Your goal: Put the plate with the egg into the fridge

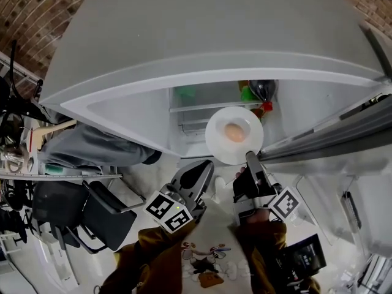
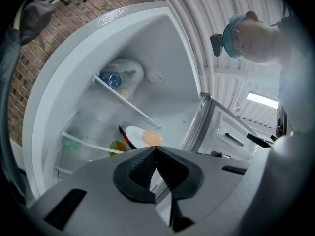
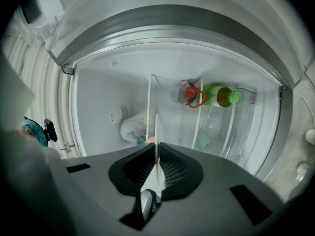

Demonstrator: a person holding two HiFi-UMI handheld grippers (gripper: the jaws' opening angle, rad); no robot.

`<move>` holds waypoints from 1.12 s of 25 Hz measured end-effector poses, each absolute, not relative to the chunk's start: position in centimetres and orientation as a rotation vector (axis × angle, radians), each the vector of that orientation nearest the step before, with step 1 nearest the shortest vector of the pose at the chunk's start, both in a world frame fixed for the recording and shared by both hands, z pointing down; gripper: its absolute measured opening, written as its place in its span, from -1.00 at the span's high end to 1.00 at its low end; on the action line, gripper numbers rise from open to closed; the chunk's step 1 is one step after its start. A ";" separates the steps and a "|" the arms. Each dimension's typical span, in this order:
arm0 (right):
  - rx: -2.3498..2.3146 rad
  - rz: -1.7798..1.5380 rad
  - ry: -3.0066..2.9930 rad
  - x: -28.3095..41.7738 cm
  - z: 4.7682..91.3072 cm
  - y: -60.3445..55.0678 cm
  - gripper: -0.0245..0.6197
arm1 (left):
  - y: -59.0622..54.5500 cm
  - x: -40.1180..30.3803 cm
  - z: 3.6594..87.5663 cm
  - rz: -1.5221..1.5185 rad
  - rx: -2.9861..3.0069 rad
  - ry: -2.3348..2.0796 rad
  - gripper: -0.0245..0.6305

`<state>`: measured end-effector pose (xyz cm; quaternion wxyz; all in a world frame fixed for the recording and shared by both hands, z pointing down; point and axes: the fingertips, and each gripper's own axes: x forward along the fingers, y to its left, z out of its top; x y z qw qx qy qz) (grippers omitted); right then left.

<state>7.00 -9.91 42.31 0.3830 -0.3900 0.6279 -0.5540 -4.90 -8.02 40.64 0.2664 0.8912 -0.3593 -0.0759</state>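
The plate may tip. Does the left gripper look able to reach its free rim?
Probably yes: nothing stands between the left gripper and the plate that the right gripper holds, though the left's jaws are shut.

We show 1 round white plate (image 1: 219,144), held level in front of the open fridge (image 1: 184,48) and pinched at its near rim by the right gripper (image 1: 250,158). In the right gripper view the plate (image 3: 157,132) appears edge-on, a thin white line running out from between the closed jaws. We see 1 egg (image 1: 234,132), smooth, oval and pale peach, lying near the plate's centre. From the left gripper view the plate (image 2: 134,134) and egg (image 2: 152,137) sit at the mouth of the compartment, below 1 glass shelf (image 2: 123,100). The fridge is grey outside and white inside, and its door (image 2: 206,122) is swung wide.
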 end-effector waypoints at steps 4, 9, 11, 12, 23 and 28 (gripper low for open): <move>-1.014 -1.414 1.578 7.0 42.2 -9.8 0.85 | -8.1 -5.2 40.3 -0.212 2.418 -0.957 0.90; -1.029 -1.380 1.564 7.5 41.5 -9.9 0.85 | -7.9 -5.0 40.1 -0.218 2.421 -0.918 0.90; -1.028 -1.360 1.553 7.6 41.1 -10.2 0.85 | -8.0 -5.1 40.0 -0.220 2.426 -0.906 0.90; -1.027 -1.352 1.547 7.6 40.9 -10.3 0.85 | -8.1 -5.2 39.9 -0.223 2.429 -0.903 0.90; -1.036 -1.307 1.453 8.7 39.6 -11.5 0.85 | -9.2 -4.9 39.3 -0.225 2.464 -0.849 0.90; -1.014 -1.293 1.425 8.9 38.5 -12.4 0.85 | -9.7 -5.1 39.0 -0.231 2.473 -0.839 0.90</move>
